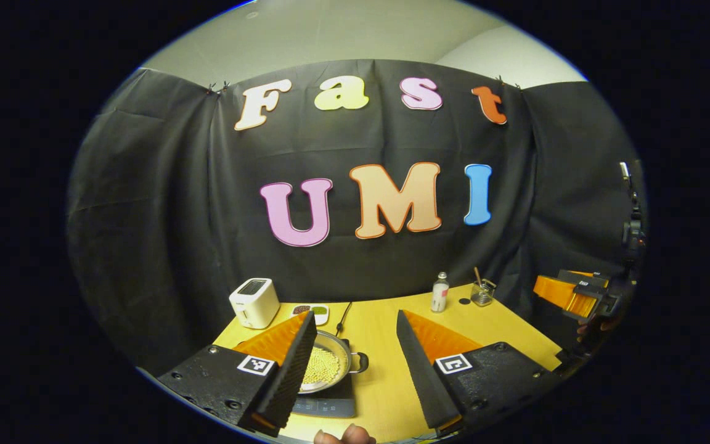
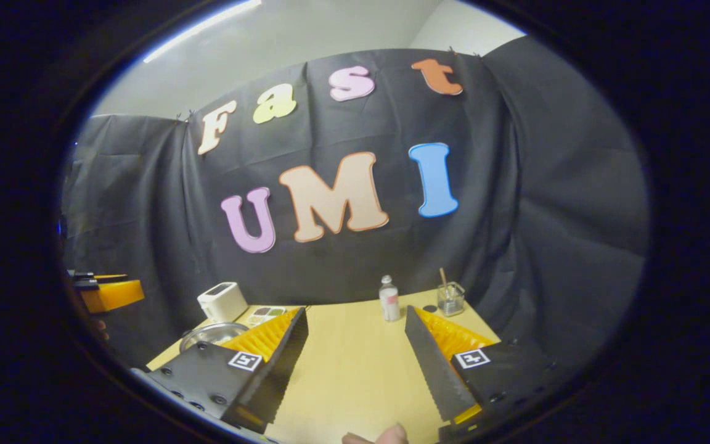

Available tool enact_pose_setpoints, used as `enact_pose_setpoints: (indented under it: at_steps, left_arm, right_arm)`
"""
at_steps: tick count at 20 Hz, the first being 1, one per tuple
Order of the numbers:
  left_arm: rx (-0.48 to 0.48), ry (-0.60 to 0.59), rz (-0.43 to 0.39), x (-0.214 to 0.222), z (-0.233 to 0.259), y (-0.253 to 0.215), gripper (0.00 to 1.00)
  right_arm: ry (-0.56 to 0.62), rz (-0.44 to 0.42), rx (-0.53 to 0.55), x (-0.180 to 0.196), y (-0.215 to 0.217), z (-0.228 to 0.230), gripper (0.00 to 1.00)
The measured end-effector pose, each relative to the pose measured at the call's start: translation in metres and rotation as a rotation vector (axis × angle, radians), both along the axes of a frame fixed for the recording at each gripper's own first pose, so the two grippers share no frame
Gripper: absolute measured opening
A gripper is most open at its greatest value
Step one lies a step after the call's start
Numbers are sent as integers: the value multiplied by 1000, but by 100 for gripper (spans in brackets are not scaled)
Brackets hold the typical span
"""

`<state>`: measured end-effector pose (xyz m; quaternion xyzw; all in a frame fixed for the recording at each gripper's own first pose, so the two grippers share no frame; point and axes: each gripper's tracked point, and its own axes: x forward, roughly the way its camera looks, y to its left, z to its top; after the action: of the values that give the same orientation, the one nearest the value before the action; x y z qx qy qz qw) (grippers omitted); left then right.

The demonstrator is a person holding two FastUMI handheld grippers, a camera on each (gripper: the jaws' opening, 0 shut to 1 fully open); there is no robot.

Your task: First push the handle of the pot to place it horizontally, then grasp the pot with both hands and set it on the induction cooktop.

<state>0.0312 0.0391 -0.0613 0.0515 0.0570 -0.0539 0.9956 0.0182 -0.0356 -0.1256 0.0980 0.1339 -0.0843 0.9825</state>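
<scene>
A steel pot (image 1: 329, 364) holding pale round beans rests on the black induction cooktop (image 1: 325, 406) at the table's near left; one small side handle (image 1: 360, 362) points right. My left gripper (image 1: 355, 379) hangs open above the table, its left finger covering the pot's left part. In the right gripper view my right gripper (image 2: 355, 364) is open over bare tabletop, and the pot's rim (image 2: 212, 334) peeks out behind its left finger. The right gripper (image 1: 574, 296) also appears far right in the left gripper view, and the left gripper (image 2: 105, 291) at the far left of the right gripper view.
On the yellow table (image 1: 379, 327) a white toaster (image 1: 254, 302) stands at the back left beside a small dish of samples (image 1: 310, 311). A small bottle (image 1: 439, 292) and a glass with a stick (image 1: 482, 291) stand at the back right. Fingertips (image 1: 346, 436) show at the bottom edge.
</scene>
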Motion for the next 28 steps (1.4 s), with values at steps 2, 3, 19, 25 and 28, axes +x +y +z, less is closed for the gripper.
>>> enact_pose_setpoints:
  at_steps: [2,3,19,25,28]
  left_arm:
    - [11,-11,-4,-4,6,8,80]
    - [-3,-27,-10,-8,9,11,80]
    - [-85,-107,6,-34,36,27,79]
    - [-76,-121,2,-34,43,0,80]
    - [-73,-105,21,-35,38,3,79]
  right_arm:
    - [-14,-23,-30,-7,-5,15,92]
    - [-18,-20,-35,-12,-2,20,92]
    - [-50,-7,-122,-24,22,61,94]
    - [-83,14,-88,-28,21,71,94]
    - [-55,28,-64,-29,20,62,94]
